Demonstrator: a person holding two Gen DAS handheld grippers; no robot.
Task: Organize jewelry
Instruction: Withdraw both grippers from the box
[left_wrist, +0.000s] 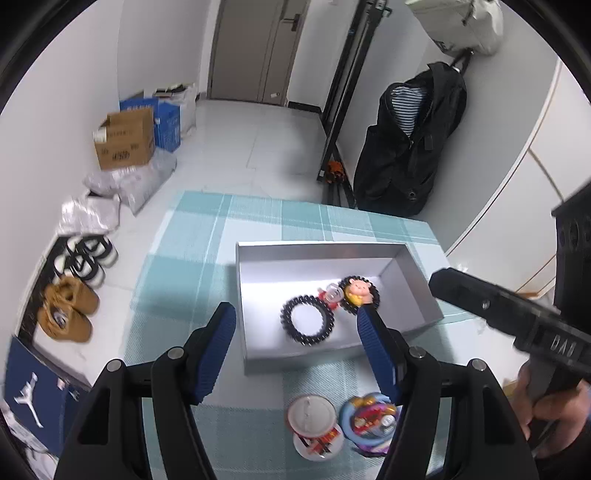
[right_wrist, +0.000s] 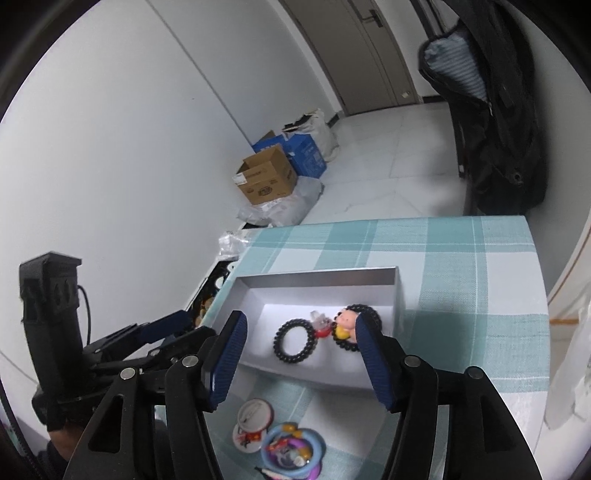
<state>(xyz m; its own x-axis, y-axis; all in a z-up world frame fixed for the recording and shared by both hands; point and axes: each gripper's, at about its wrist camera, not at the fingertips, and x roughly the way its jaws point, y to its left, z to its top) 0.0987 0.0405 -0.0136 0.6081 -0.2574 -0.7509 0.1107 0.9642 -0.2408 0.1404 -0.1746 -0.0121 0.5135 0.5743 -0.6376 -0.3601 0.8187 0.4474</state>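
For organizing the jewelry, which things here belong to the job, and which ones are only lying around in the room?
Belong to the job:
- grey box
- black coil hair tie in the box
- cartoon-charm hair tie in the box
- round badges on the tablecloth
- pile of coloured hair ties beside them

Lying about:
- cardboard box
- brown shoes
- black jacket

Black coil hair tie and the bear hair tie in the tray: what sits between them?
A small red and clear charm lies between the black coil hair tie and the bear hair tie, touching both; the left wrist view shows it best.
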